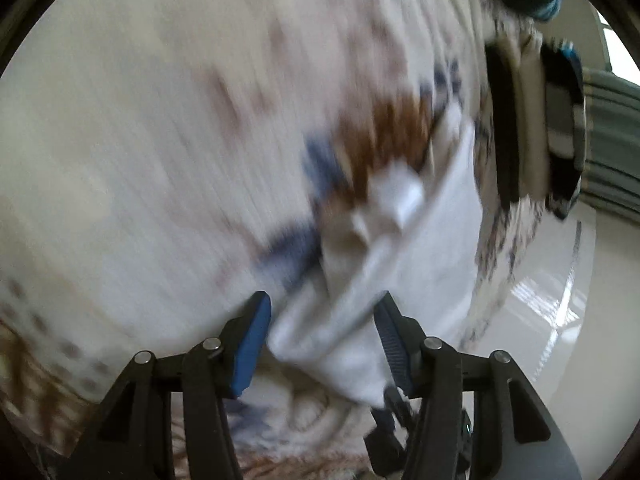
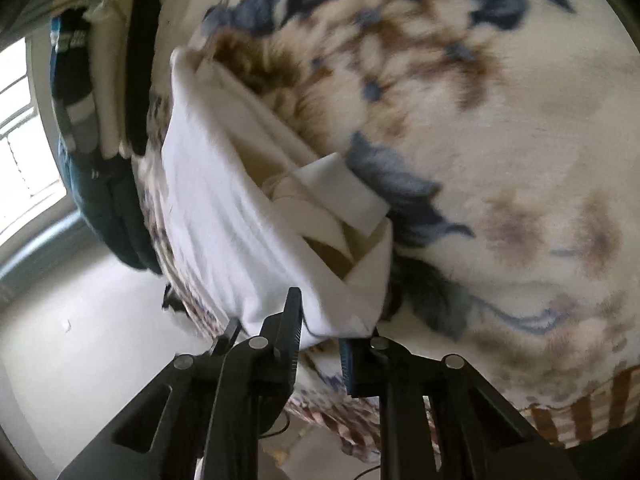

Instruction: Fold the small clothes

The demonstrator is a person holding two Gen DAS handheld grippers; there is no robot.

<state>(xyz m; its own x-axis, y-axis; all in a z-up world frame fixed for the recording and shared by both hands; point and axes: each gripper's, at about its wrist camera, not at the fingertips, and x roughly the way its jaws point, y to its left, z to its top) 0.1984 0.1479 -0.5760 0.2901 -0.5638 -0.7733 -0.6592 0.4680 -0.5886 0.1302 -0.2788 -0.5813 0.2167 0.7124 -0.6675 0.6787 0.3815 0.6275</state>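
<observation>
Left gripper (image 1: 322, 340): fingers part-open, blue pads either side of a bunched corner of the white garment (image 1: 420, 240); cloth fills the gap, but whether it is clamped I cannot tell (motion blur). Right gripper (image 2: 320, 338): fingers narrower, closed on the garment's lower folded hem. Garment is smooth thin knit, lying ahead of both finger pairs on a plush floral blanket (image 2: 500, 140). Stacked folded clothes (image 2: 100, 92) beyond, left of the right fingers. No legible writing.

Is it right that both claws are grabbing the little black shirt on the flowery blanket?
Not quite: the shirt is white, not black. The right wrist view shows it, with both the left claw and right claw at it, on the flowery blanket.
</observation>
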